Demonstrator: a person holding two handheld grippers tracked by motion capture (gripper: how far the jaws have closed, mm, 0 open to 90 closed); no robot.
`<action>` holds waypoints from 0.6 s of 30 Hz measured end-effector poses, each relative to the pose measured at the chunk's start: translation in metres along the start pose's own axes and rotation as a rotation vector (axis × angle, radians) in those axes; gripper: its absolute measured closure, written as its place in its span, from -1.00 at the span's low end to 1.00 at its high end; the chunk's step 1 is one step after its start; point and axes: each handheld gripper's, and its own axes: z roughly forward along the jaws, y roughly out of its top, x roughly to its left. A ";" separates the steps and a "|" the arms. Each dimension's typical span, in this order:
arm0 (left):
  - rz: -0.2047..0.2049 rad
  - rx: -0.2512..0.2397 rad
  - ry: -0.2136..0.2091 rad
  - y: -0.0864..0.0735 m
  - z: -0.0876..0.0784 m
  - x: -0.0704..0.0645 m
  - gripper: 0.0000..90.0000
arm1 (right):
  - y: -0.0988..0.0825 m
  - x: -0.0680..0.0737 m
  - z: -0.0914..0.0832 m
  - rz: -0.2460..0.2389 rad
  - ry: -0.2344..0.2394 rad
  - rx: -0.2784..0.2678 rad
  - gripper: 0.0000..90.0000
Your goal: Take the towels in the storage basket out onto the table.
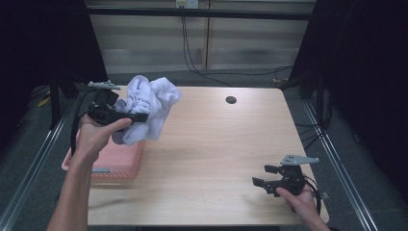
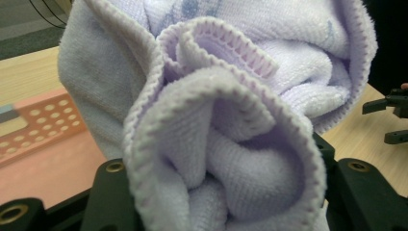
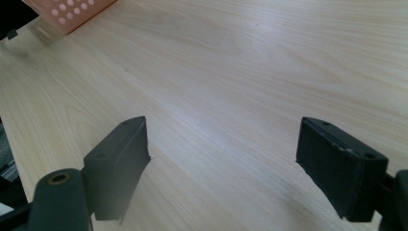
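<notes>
Left gripper [image 1: 126, 117] pinches the bunched lilac towel [image 1: 149, 103] between its jaws, lifted above the pink basket [image 1: 118, 163]. Right gripper [image 1: 262, 175] rests on the table [image 1: 211, 144], jaws spread with nothing between them; judged, setting down and laying out remain

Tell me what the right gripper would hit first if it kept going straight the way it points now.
The right gripper, jaws open and empty, points left across the bare wooden table. Its own view tilts down, so probably the tabletop comes first; level travel would likely reach the pink basket. Depth is uncertain.

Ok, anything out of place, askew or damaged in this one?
Nothing stands out. The left hand-held gripper holds a bunched lavender towel above the pink basket at the table's left edge; the right hand-held gripper sits open, with nothing between its jaws.
</notes>
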 end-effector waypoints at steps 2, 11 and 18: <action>0.005 -0.004 -0.026 0.002 0.008 -0.008 -0.05 | 0.000 0.000 0.000 -0.002 0.006 -0.003 -0.59; 0.047 0.043 -0.096 0.001 0.049 -0.041 -0.05 | 0.000 0.000 0.000 0.006 0.004 -0.002 -0.59; 0.076 0.097 -0.138 -0.012 0.081 -0.061 -0.06 | 0.000 -0.002 -0.001 0.006 0.008 -0.010 -0.59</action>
